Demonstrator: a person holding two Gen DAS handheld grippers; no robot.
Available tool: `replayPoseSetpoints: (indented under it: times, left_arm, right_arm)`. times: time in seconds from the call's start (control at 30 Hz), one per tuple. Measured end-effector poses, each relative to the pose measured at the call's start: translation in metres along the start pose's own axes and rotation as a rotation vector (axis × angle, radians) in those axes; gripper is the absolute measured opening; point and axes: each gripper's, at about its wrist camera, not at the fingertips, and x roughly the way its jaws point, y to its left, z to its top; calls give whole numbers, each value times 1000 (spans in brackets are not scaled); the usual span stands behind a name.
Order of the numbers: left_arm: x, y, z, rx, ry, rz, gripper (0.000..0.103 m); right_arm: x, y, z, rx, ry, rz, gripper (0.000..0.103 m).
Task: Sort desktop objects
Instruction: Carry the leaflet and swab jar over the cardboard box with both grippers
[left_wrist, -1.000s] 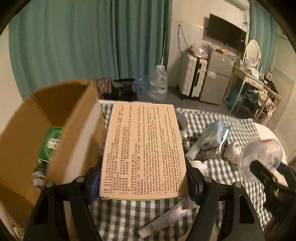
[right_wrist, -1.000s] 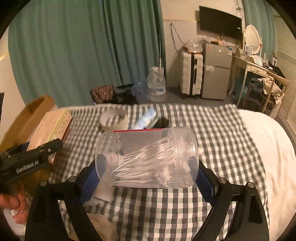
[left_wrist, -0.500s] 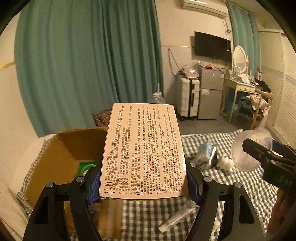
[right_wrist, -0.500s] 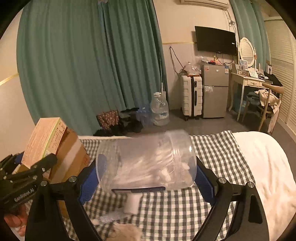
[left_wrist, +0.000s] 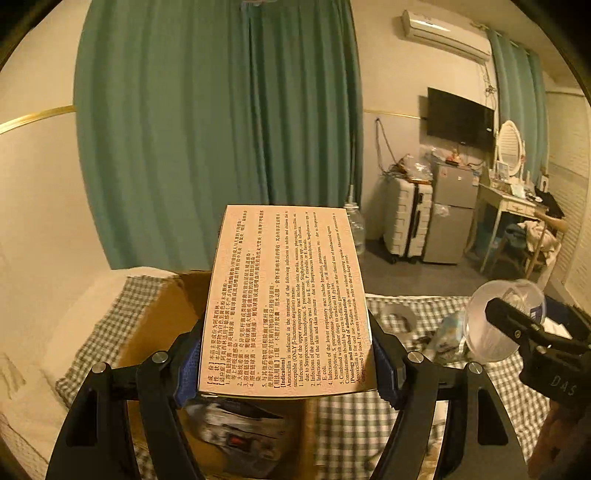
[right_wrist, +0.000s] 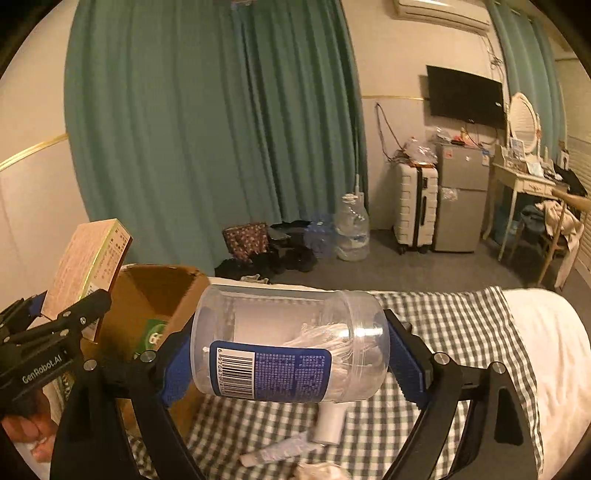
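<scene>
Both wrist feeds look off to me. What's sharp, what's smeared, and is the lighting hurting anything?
Left wrist view: warm dim light, medicine box print sharp, items inside the cardboard box smeared, fisheye bends the walls. Right wrist view: same amber cast, jar barcode crisp with glare on its plastic, clutter on the checked cloth blurred.

Both left gripper (left_wrist: 288, 363) and right gripper (right_wrist: 291, 363) seemingly clamped, raised.

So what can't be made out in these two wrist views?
- Left wrist: inside of the cardboard box, mostly hidden by the held medicine box; the item below it is blurred.
- Left wrist: clear jar, partly covered by the right gripper's fingers.
- Right wrist: items on the checked cloth, blurred and cut off by the bottom edge.
</scene>
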Motion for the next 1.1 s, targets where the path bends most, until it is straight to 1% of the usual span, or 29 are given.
replayPoseSetpoints:
  times: [0.1,0.17,0.37,0.47,0.57,0.67,0.8,1.0,1.1]
  left_arm:
    - [1,9,-1,29,-5,45,76]
    - [5,16,-3,34,5,54,76]
    - [30,56,-14,-9,84,89,76]
    - [38,74,-17,-33,104,114,76]
    - [48,85,-25,-35,128,134,76]
    - [63,91,-36,-23,160,123,76]
    - [80,97,-49,-27,220,106,76]
    - [88,114,-56,-60,249,125,76]
    - [95,114,-61,-44,278,121,77]
  right_arm:
    - [3,21,5,-26,-8,20,89]
    - [5,36,8,-42,-18,32,89]
    - [17,76,14,-84,-24,75,89]
    - [28,97,14,-102,-20,96,89]
    - [41,112,12,-117,-15,114,89]
    - [54,128,5,-140,2,130,89]
    - [76,146,-3,-136,44,153,89]
    - [100,175,-10,-162,68,168,89]
    - [110,190,-11,-186,85,177,89]
